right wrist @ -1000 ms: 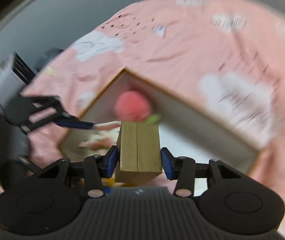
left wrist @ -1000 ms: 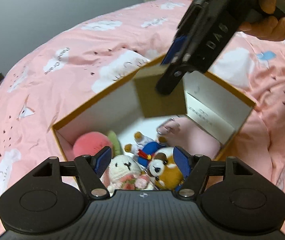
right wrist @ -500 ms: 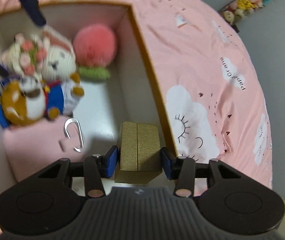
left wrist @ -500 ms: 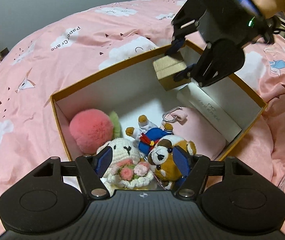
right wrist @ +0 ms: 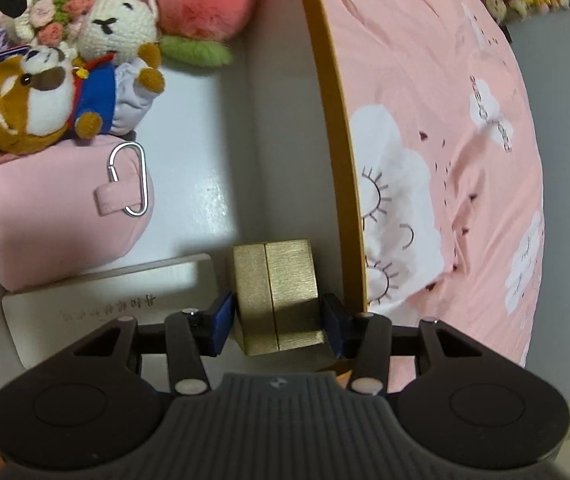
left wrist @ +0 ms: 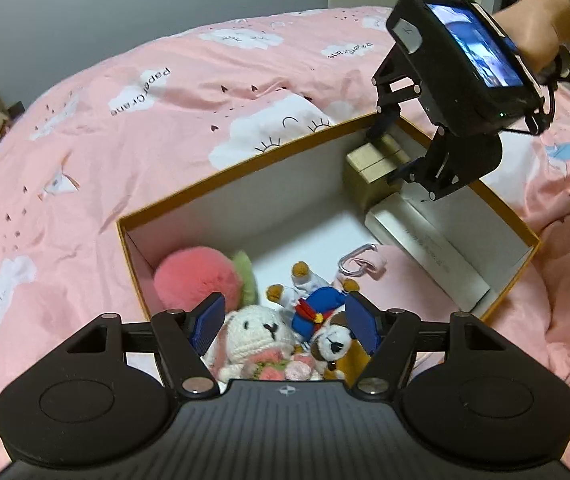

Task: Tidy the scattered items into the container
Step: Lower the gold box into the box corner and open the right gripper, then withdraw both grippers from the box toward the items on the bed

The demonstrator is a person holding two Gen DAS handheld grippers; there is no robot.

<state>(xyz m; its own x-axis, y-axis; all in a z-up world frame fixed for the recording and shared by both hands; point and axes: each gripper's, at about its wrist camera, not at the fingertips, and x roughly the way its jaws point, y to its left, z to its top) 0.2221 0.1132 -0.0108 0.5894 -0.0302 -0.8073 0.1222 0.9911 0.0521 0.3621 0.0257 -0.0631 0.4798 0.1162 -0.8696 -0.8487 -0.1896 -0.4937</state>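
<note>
Gold, brushed card covers the small box [right wrist: 275,294] that the right hand-held gripper [right wrist: 276,322] has between its blue pads. In the right wrist view slim gaps show on both sides of it, so the jaws look parted around it and not pressing. The small box sits in the far right corner of the container [left wrist: 221,176], against the orange-rimmed wall and just beside a long white box [left wrist: 425,252]. I judge the small box light and stiff, with flat, rather smooth sides. A seam runs down its middle, perhaps where a lid meets, so hold it across the two broad faces, not at the seam.

The left hand-held gripper [left wrist: 285,320] hangs open and empty above the near end, over a crocheted rabbit [left wrist: 257,334], a brown dog toy [left wrist: 335,344] in blue, a pink plush peach [left wrist: 197,278] and a pink pouch [right wrist: 49,216] with a metal clip [right wrist: 131,178]. All these are soft and will give under the pads.

Whether the small box rests flat on the floor of the container is hidden by the gripper body. The print on the long white box is too faint to read. Nothing loose shows on the pink bedspread [left wrist: 125,140], though much of the bed is out of frame.
</note>
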